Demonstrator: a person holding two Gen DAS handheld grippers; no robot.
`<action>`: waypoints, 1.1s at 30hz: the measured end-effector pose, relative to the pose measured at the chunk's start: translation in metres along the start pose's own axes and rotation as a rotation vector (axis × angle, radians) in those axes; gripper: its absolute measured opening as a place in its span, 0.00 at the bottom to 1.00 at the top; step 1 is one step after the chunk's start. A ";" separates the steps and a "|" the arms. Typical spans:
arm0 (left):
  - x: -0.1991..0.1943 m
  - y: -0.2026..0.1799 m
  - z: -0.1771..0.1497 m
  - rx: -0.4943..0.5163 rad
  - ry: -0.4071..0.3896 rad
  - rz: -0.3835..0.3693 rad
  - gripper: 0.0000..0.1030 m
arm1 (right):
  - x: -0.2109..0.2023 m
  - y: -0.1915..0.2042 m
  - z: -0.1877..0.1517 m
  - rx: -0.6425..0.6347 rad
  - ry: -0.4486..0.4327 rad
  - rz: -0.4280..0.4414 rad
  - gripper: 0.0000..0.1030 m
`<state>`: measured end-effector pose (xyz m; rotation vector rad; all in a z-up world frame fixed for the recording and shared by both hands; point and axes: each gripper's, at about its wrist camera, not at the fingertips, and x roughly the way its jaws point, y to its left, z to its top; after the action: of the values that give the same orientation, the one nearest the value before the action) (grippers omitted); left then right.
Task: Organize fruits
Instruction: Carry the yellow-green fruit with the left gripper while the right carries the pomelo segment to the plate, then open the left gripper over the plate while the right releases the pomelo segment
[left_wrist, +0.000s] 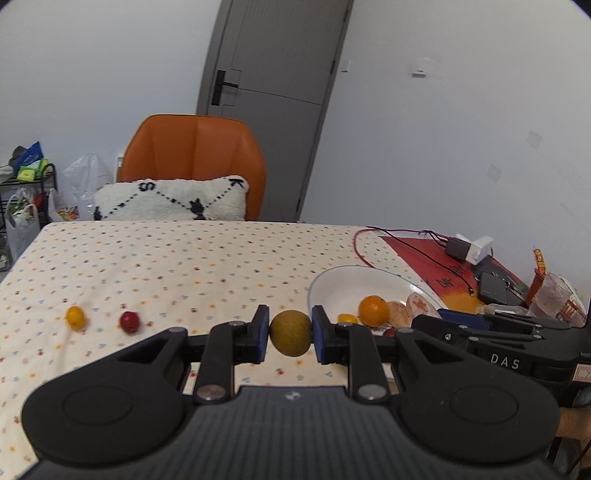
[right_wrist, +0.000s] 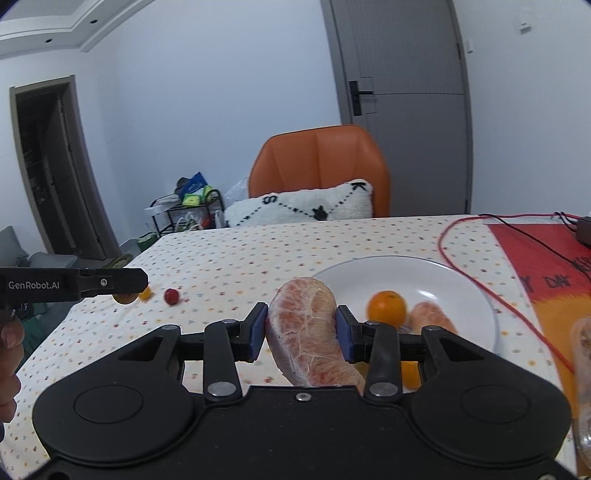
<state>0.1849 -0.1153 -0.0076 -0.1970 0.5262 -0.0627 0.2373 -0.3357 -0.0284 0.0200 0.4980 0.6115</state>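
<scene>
Left gripper (left_wrist: 290, 334) clamped on brown-green fruit (left_wrist: 290, 333), right gripper (right_wrist: 301, 328) clamped on peeled pomelo segment (right_wrist: 308, 332), orange (right_wrist: 386, 307) on white plate (right_wrist: 461, 291)

White letters "DAS" stand on the side of the black right gripper (left_wrist: 448, 320). "GenRobot.AI" stands in white on the black left gripper (right_wrist: 127, 295). The fluffy white pillow (left_wrist: 171, 199) has black letters "S" and "K". The red paper mat (right_wrist: 546, 254) shows dark letters "DA".

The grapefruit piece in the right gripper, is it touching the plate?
Cannot tell. The right wrist view shows the fingers pressed on the grapefruit piece, but its lower end is hidden, and the plate lies behind.
</scene>
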 end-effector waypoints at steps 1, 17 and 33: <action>0.005 -0.005 0.002 0.006 0.005 -0.009 0.22 | -0.001 -0.005 -0.001 0.007 -0.001 -0.011 0.36; 0.077 -0.048 0.012 0.060 0.089 -0.101 0.22 | -0.001 -0.064 0.003 0.090 -0.009 -0.129 0.37; 0.104 -0.034 0.014 0.011 0.144 -0.083 0.28 | 0.022 -0.093 0.005 0.126 0.017 -0.172 0.37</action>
<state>0.2812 -0.1574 -0.0398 -0.2046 0.6609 -0.1615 0.3053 -0.3994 -0.0488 0.0904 0.5484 0.4122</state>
